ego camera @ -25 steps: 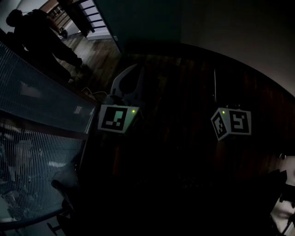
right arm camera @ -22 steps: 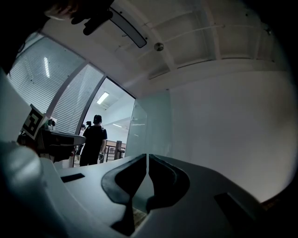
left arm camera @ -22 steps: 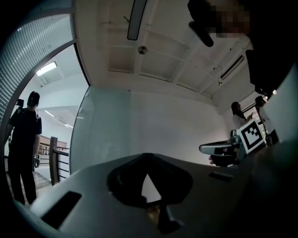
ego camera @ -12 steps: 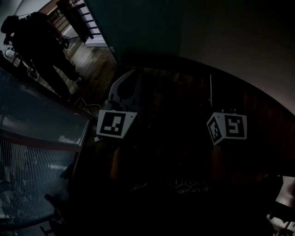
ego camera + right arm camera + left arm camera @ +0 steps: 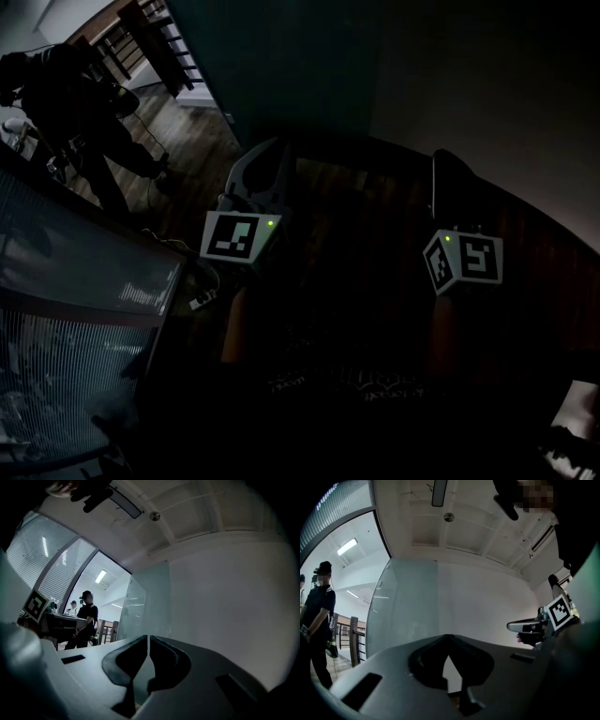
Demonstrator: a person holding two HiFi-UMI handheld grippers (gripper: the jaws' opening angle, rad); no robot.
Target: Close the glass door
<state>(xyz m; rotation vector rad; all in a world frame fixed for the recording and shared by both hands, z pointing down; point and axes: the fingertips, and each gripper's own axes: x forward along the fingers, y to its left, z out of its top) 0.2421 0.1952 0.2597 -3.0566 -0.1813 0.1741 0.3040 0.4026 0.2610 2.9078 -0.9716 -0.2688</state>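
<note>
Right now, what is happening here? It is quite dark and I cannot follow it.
A person holds a two-jaw gripper in each hand, both pointed ahead at about level. The left gripper and the right gripper each have their jaws together, with nothing between them. The glass door stands ahead, with an open way beside it. Neither gripper touches it, so the closing is not yet done. Another person in dark clothes stands beyond that opening.

Glass door [image 5: 408,606]: smooth, pale, translucent pane with faint reflections. Left gripper [image 5: 448,636] and right gripper [image 5: 148,637]: matt grey shells, apparently plastic; inner faces of the jaws dark and matt. Floor [image 5: 199,117]: dark wood planks, slight sheen. Wall [image 5: 487,602]: plain, matt.
</note>
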